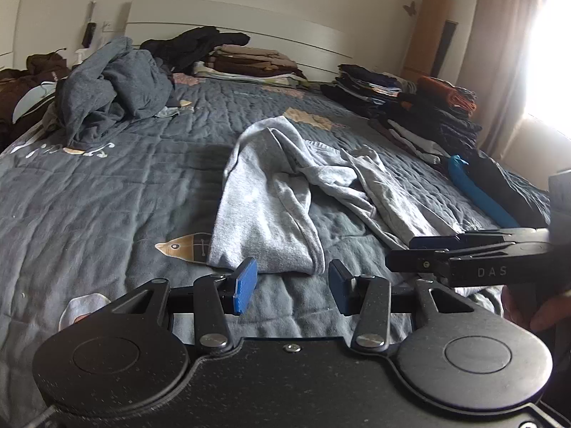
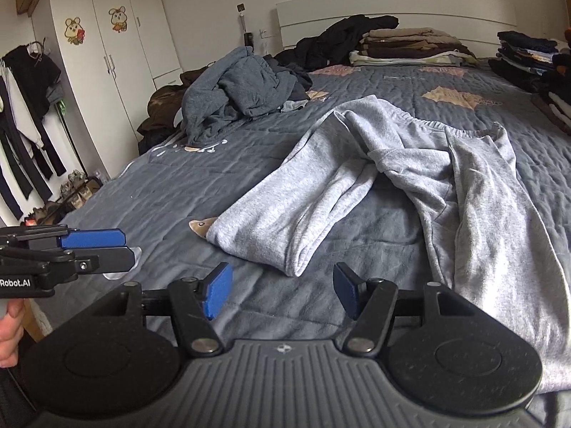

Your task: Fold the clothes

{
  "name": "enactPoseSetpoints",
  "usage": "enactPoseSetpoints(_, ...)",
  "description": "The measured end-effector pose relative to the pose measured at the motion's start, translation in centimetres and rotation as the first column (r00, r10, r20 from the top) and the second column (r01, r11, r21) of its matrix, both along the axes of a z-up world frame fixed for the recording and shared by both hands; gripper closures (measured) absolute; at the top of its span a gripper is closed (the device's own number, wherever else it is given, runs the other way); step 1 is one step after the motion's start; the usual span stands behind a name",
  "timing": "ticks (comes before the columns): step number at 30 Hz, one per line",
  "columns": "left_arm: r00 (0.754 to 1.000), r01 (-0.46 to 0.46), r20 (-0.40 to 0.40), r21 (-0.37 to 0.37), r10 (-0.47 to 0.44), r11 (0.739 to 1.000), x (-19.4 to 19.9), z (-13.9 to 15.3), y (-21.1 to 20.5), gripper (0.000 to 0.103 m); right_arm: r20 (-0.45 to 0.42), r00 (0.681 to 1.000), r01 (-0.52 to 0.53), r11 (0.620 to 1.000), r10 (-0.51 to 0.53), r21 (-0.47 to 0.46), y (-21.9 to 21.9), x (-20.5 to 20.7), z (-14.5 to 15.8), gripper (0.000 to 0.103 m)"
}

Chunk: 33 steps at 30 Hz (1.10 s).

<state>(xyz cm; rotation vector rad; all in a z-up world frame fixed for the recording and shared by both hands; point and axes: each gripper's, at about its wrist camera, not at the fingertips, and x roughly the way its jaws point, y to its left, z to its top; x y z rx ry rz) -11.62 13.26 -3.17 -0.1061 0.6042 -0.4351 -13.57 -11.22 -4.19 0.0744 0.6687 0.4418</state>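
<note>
we hold the left gripper (image 1: 292,290) and right gripper (image 2: 282,294) apart, empty; the grey sweatpants (image 2: 410,185), mid-frame on the bed (image 2: 178,192), look soft and floppy, so we'd pinch the leg cuffs.

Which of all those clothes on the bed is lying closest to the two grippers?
The light grey sweatpants, spread unfolded just ahead of both open grippers; the other clothes sit piled or stacked farther back.

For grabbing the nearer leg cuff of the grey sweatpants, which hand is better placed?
Probably left. The left tongs sit open right in front of that cuff of the grey sweatpants. The right tongs, also open and empty, line up nearer the other leg.
</note>
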Motion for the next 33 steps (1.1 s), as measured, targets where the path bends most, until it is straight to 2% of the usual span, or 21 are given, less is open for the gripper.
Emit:
enactPoseSetpoints(5,0.999,-0.012,0.048,-0.033,0.014,0.999,0.3,0.9,-1.3,0.059,0.015,1.0,0.01,0.999,-0.011,0.034,-0.2,0.3,0.6,0.041)
enactPoseSetpoints(12,0.999,-0.038,0.036,0.011,0.037,0.999,1.4,0.6,-3.2,0.059,0.019,1.0,0.012,1.0,-0.012,-0.003,-0.6,0.7,0.7,0.041)
enactPoseSetpoints(16,0.999,-0.034,0.01,0.041,0.034,0.999,1.8,0.2,-3.7,0.059,0.001,1.0,0.003,1.0,-0.003,0.021,-1.3,1.0,0.3,0.041)
enactPoseSetpoints(18,0.999,-0.026,-0.038,0.023,0.027,0.999,1.9,0.5,-3.9,0.059,-0.015,1.0,-0.001,1.0,0.001,0.025,-1.6,1.2,-0.1,0.041)
enactPoseSetpoints(20,1.0,0.007,-0.026,0.011,-0.006,1.0,1.5,1.3,-4.6,0.059,-0.039,0.999,0.002,0.999,0.0,0.037,-2.1,1.4,-0.4,0.041)
enactPoseSetpoints(23,0.998,0.04,0.041,0.101,-0.045,0.994,1.2,1.5,-6.1,0.059,-0.078,0.997,0.023,0.999,-0.02,0.046,-2.8,1.9,-0.6,0.041)
enactPoseSetpoints(27,0.999,-0.021,0.039,0.093,0.017,0.995,1.1,0.4,-4.8,0.059,-0.071,0.997,0.011,0.998,-0.007,0.064,-3.1,2.3,-0.3,0.041)
enactPoseSetpoints(29,0.998,-0.054,0.052,0.122,0.048,0.991,0.7,0.4,-4.5,0.059,-0.054,0.999,0.006,0.999,-0.004,0.05,-3.3,2.0,-0.1,0.041)
enactPoseSetpoints(33,0.997,-0.046,0.061,0.075,0.041,0.996,0.1,1.9,-4.5,0.059,-0.017,1.0,0.017,1.0,-0.017,0.011,-3.4,1.7,0.8,0.041)
